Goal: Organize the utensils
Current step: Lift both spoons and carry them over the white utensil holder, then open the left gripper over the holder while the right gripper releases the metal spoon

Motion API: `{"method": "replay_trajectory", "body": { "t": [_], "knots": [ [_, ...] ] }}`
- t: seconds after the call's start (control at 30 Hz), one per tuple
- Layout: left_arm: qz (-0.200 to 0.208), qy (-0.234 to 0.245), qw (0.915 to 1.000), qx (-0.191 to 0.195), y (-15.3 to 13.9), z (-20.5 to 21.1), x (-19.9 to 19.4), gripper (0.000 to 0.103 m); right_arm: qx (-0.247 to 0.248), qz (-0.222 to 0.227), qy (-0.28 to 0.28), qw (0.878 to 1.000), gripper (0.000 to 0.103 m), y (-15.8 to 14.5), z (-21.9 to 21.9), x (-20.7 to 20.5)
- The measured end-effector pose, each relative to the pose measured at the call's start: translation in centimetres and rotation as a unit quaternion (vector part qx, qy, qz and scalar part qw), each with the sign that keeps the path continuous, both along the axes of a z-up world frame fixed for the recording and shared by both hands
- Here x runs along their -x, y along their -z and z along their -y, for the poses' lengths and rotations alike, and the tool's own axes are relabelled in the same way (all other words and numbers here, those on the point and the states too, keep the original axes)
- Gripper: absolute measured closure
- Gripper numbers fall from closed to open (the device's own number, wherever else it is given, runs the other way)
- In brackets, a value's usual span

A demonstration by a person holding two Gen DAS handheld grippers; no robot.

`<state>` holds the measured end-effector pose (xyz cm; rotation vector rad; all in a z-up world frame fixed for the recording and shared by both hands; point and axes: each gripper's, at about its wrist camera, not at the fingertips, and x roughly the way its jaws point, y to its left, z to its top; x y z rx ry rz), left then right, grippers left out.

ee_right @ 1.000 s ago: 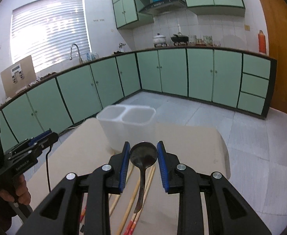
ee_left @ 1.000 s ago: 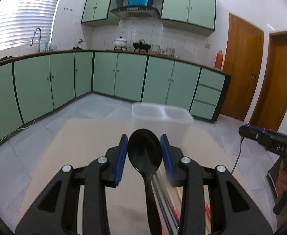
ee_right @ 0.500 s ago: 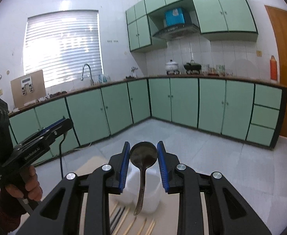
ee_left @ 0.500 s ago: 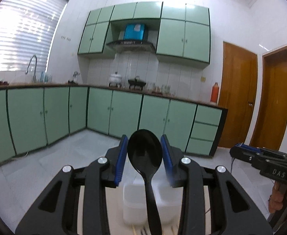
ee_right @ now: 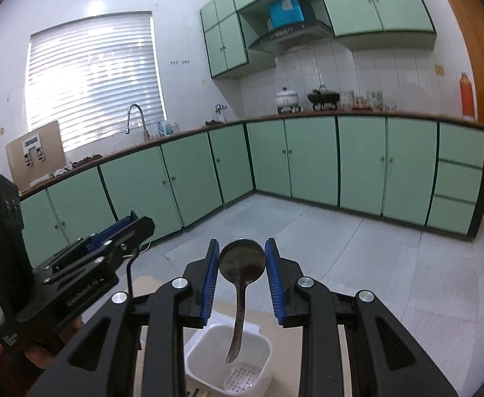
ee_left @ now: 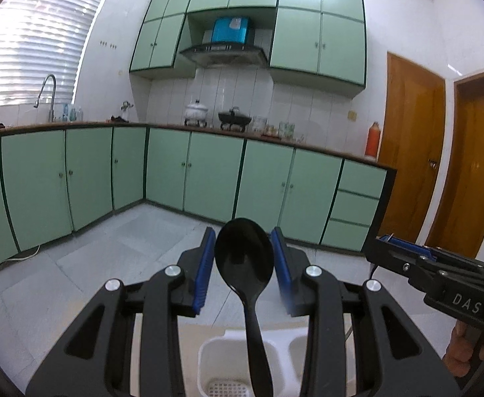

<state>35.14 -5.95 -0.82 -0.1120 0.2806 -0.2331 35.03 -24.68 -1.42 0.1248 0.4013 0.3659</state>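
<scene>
My left gripper [ee_left: 243, 258] is shut on a black plastic spoon [ee_left: 245, 264], bowl up, handle hanging down over the left compartment of a white two-compartment utensil holder [ee_left: 208, 357]. My right gripper [ee_right: 241, 264] is shut on a dark metal spoon [ee_right: 241, 263], bowl up, its handle hanging above a compartment of the same holder [ee_right: 195, 350]. Each gripper shows in the other's view: the right one [ee_left: 430, 268] and the left one [ee_right: 89, 254].
The holder stands on a beige table [ee_right: 142, 283]. Chopstick ends [ee_right: 195, 392] lie on it just in front of the holder. Beyond are the tiled floor, green kitchen cabinets [ee_left: 208, 172] and wooden doors [ee_left: 414, 152].
Both grippers have risen and tilted up with their spoons. The holder has dropped to the bottom of both views, now right under the hanging handles.
</scene>
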Motion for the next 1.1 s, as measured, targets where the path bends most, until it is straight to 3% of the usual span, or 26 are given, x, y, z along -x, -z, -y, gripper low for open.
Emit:
{"method": "replay_trajectory", "body": {
  "t": [0.33,0.47,0.6,0.7,0.97,1.1],
  "knots": [
    [-0.040,-0.002,0.9992,-0.008,4.7,-0.6,-1.1,0.070,0.018,-0.035,-0.002,0.999,0.075,4.4,-1.5,0.0],
    [-0.030,0.003,0.9993,0.023,3.2,-1.6,-0.7,0.070,0.016,-0.030,0.000,0.999,0.075,4.2,-1.3,0.5],
    [0.010,0.003,0.9990,0.043,0.5,-2.2,-0.1,0.070,0.007,-0.018,0.002,1.000,0.075,3.1,-0.9,0.6],
    [0.013,-0.003,0.9995,0.027,0.4,-1.3,-1.0,0.070,0.008,-0.017,0.003,1.000,0.075,2.9,-0.9,0.3],
    [-0.032,0.002,0.9995,0.003,4.3,-0.7,-1.6,0.069,0.010,-0.039,-0.006,0.999,0.075,4.4,-1.4,-0.3],
    [-0.045,0.001,0.9990,-0.007,5.6,-1.1,-0.9,0.057,0.012,-0.049,-0.010,0.999,0.074,5.1,-1.9,-0.1]
  ]
}}
